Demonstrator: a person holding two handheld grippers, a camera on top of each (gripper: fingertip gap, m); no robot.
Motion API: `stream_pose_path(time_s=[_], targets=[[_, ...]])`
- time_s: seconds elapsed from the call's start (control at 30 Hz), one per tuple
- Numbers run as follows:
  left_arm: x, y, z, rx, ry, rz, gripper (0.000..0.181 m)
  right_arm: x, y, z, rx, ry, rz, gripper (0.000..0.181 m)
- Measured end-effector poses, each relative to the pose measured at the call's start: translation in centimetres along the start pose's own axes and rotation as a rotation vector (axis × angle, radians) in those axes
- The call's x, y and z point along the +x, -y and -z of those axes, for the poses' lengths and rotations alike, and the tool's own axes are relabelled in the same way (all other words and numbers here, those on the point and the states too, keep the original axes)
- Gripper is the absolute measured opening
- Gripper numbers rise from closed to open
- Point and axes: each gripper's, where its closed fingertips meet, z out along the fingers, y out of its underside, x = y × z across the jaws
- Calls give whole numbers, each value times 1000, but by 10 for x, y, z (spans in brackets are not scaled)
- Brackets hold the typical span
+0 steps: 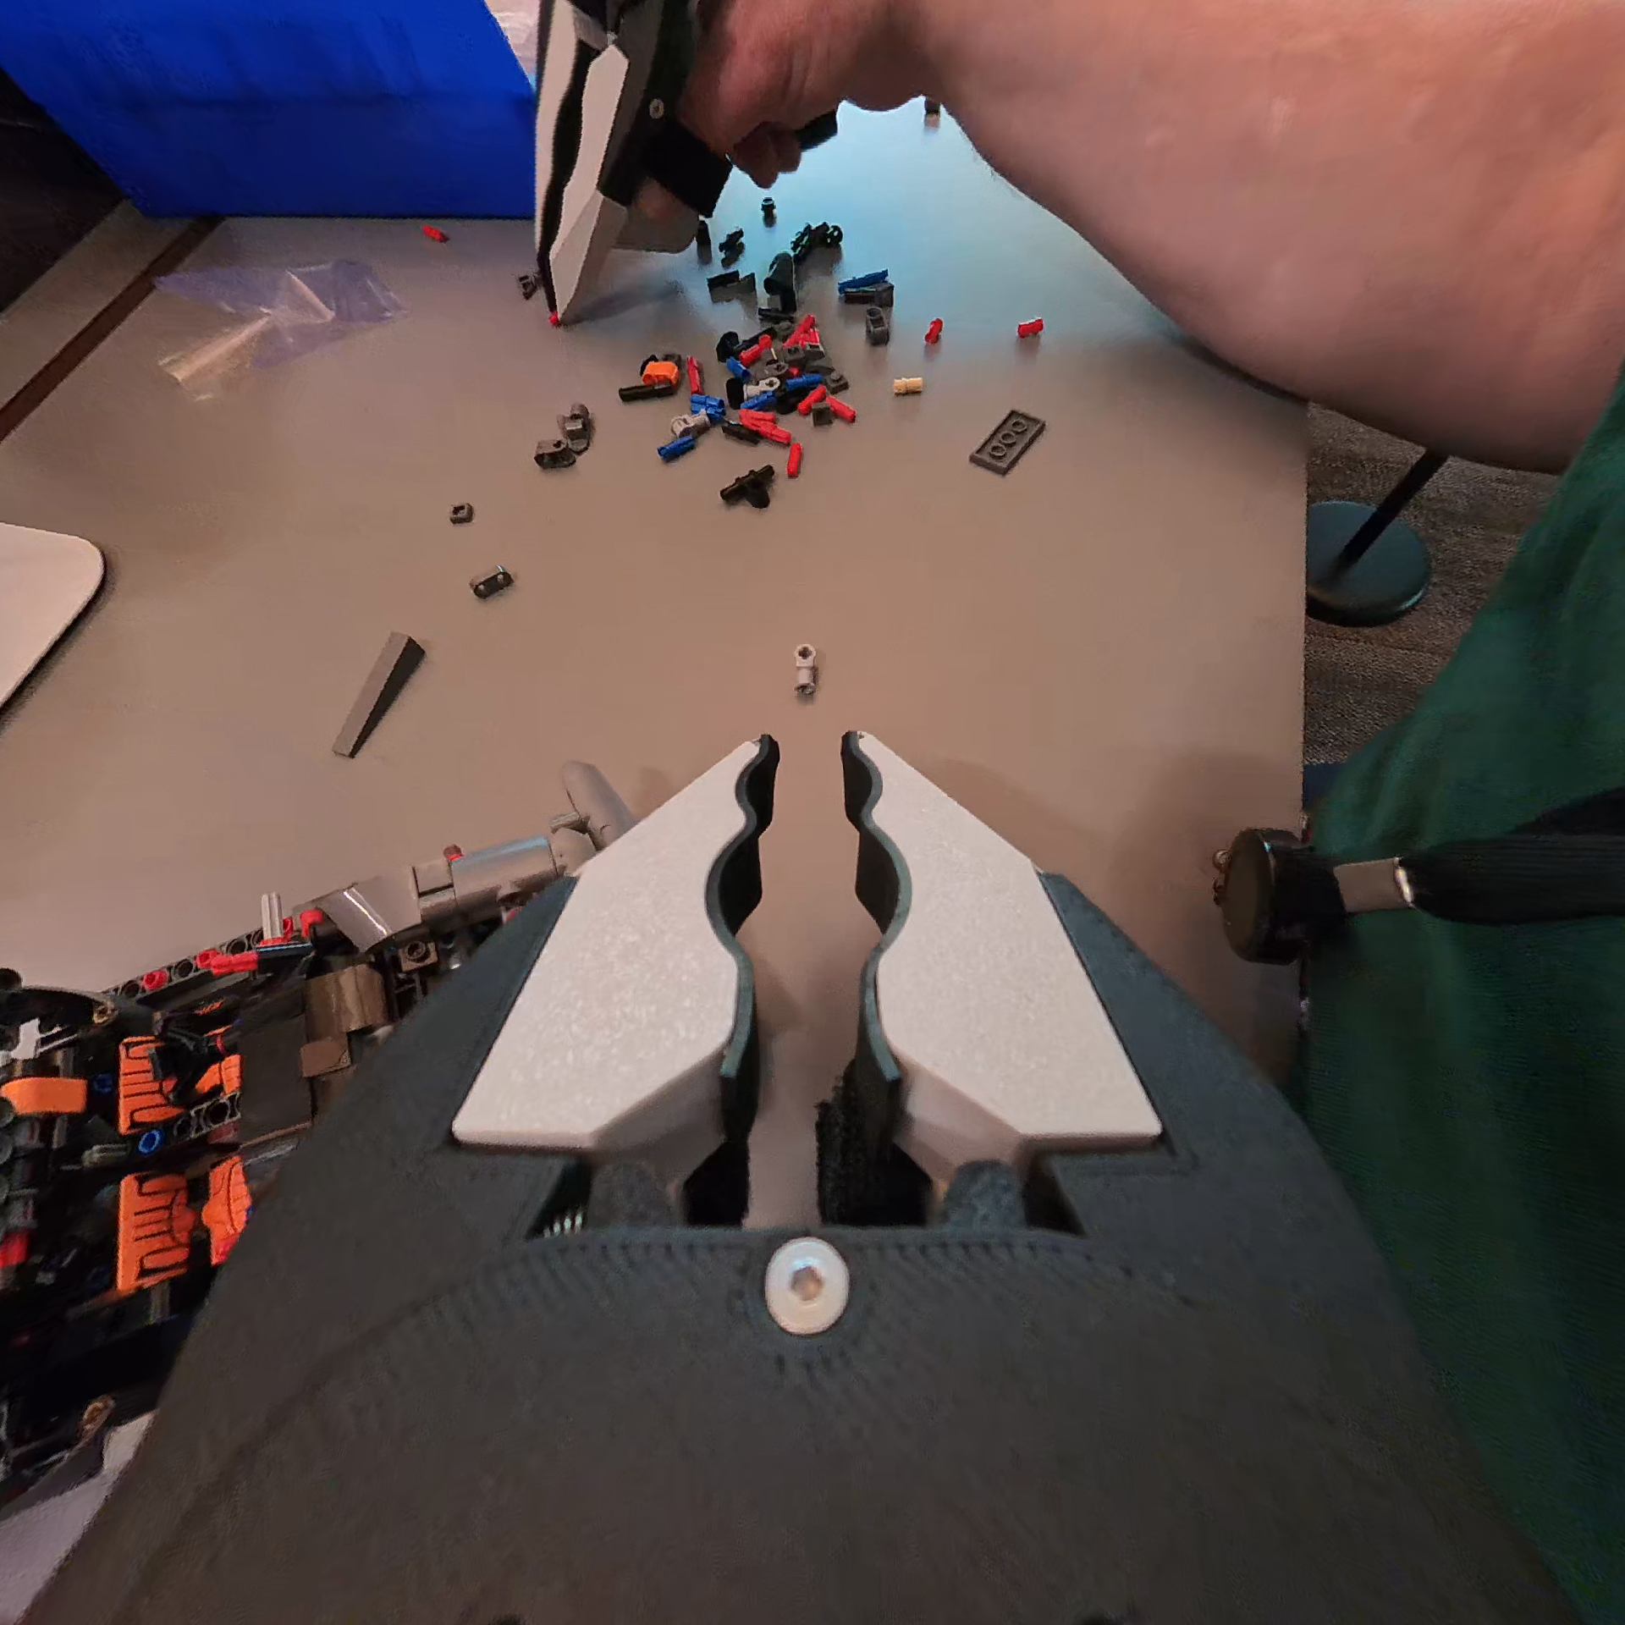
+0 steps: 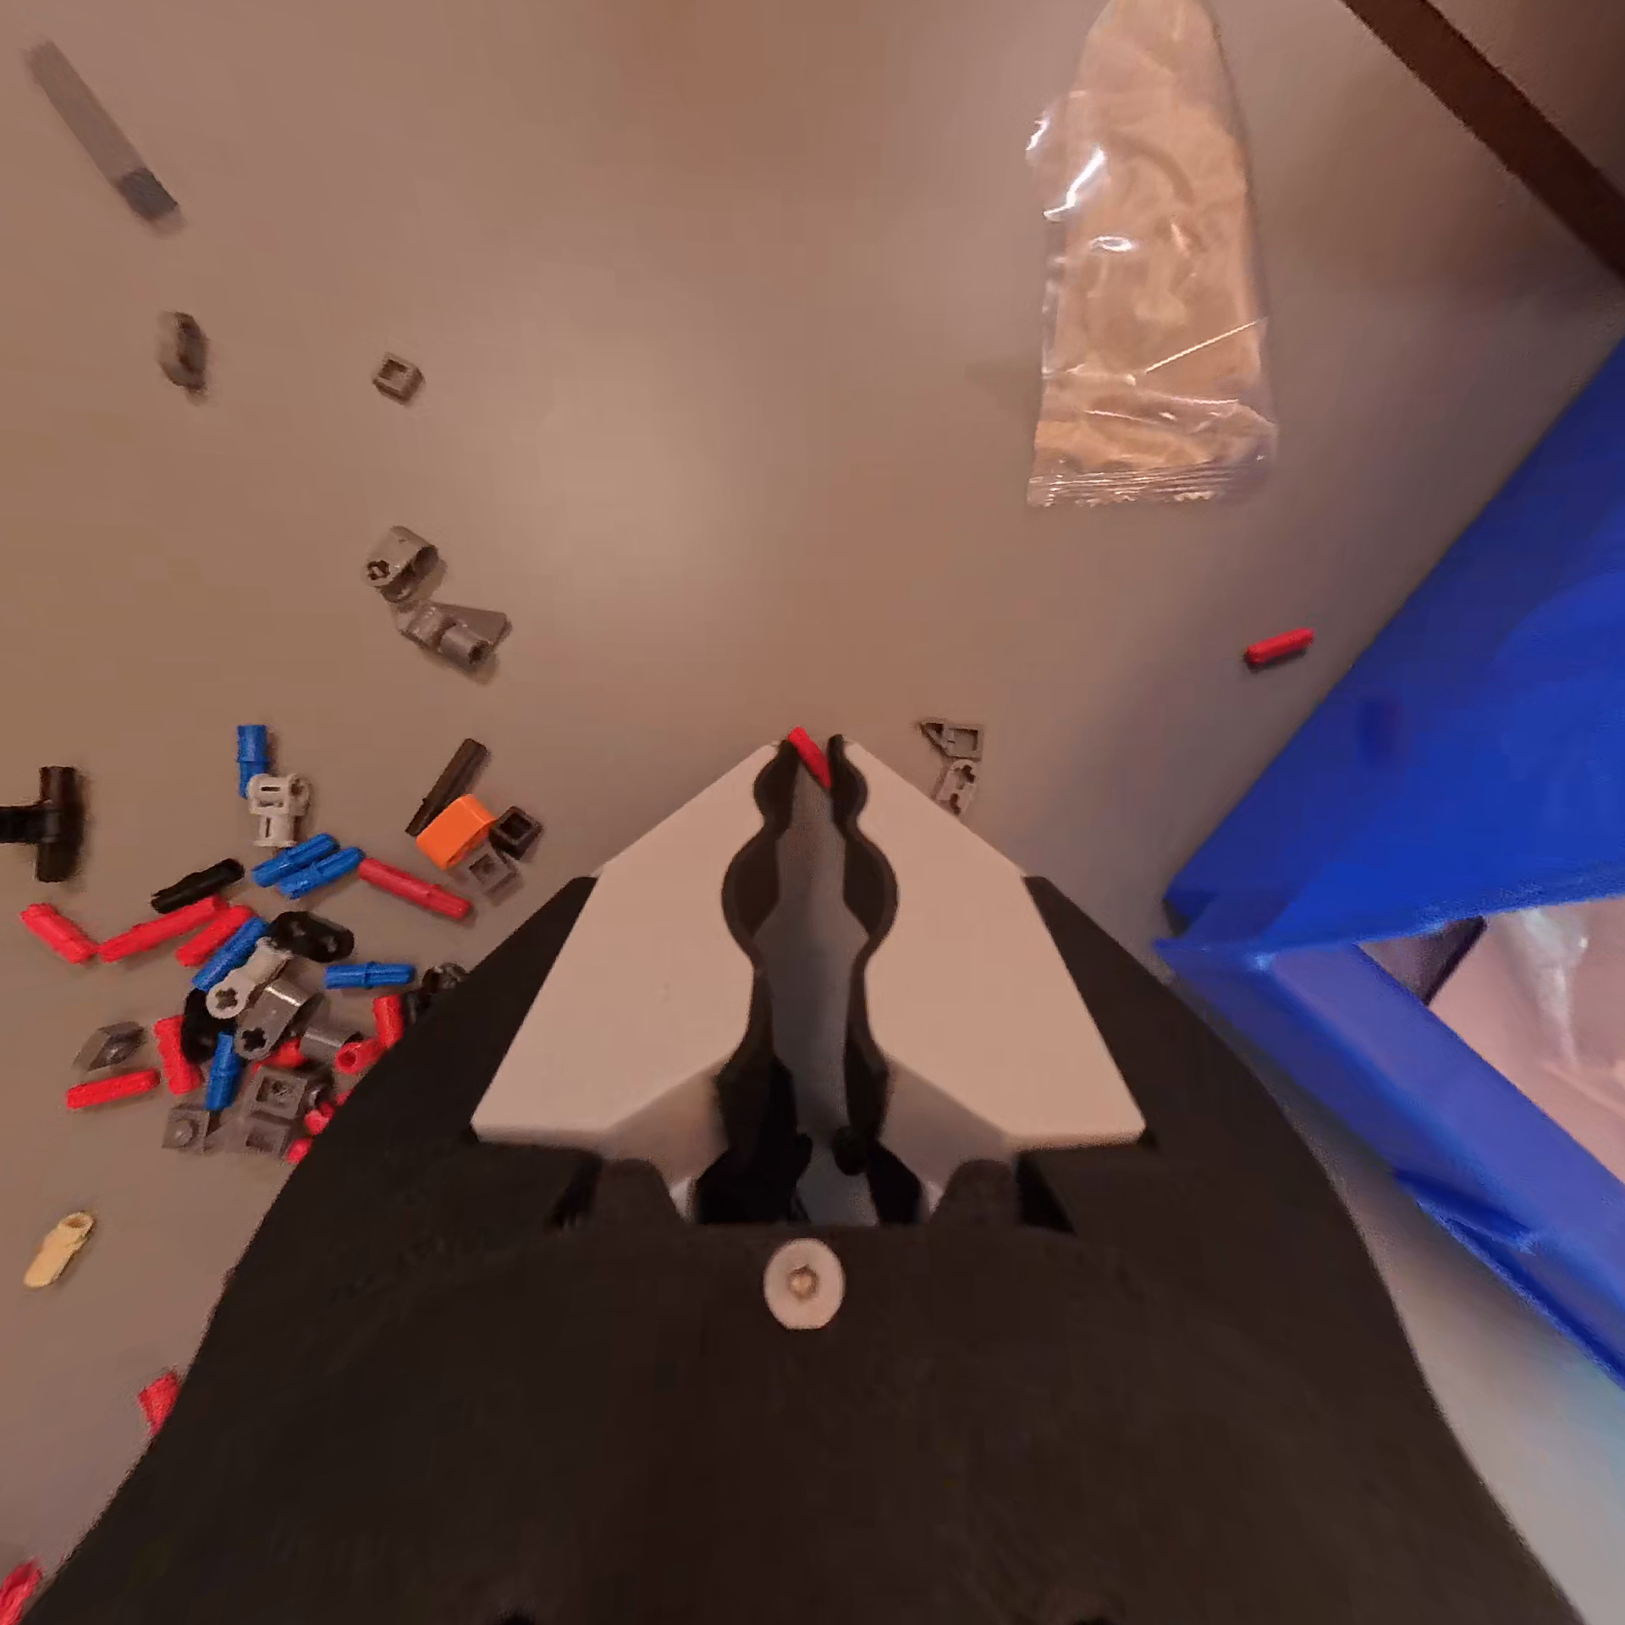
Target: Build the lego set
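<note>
Clenched at the tips of the right claw, a small red pin sits pinched at a slant, with the tips low over the counter and just beside a grey angled piece. That pin looks like the step in hand: picking it out and carrying it to the model. The grip is only at the very ends of the fingers and the pin is skewed, so a slow, level carry would be wise, and it probably needs squaring up before it goes into a hole, or it may twist free.

From the left wrist view, the left claw is released, its fingers parted with nothing between them, hovering above the counter with a light grey connector lying just ahead. The half-built model, black and grey with orange panels, lies to the left of that claw; steadying it with this free claw would help the pin seat.

A loose pile of red, blue, black and grey parts is scattered on the smooth grey counter, with a dark studded plate near its edge. An empty clear plastic bag lies farther off, and a blue bin stands at the counter's edge. Carpeted floor and a round stand base show beyond.
</note>
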Motion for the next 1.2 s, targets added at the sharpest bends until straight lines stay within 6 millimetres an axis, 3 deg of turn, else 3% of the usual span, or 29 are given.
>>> stream_pose_path(time_s=[0.2,0.3,0.4,0.53,0.67,0.77,0.93,1.2], targets=[[-6,3,-2,10,5,3,14,-5,-2,3,28,37,-52,2],[-12,9,-2,37,29,6,19,-21,7,11,71,79,-89,2],[-24,22,1,78,94,-39,27,-66,42,32,201,206,-119,2],[-35,36,8,108,199,-145,28,-157,88,54,304,427,-72,2],[-34,39,18,121,289,-256,27,-235,112,65,353,678,-68,2],[-28,39,27,149,328,-309,31,-266,121,71,375,801,-89,2],[-22,38,36,163,349,-348,27,-292,123,75,356,926,-98,2],[-11,35,38,148,347,-488,11,-313,121,73,288,1033,-115,2]])
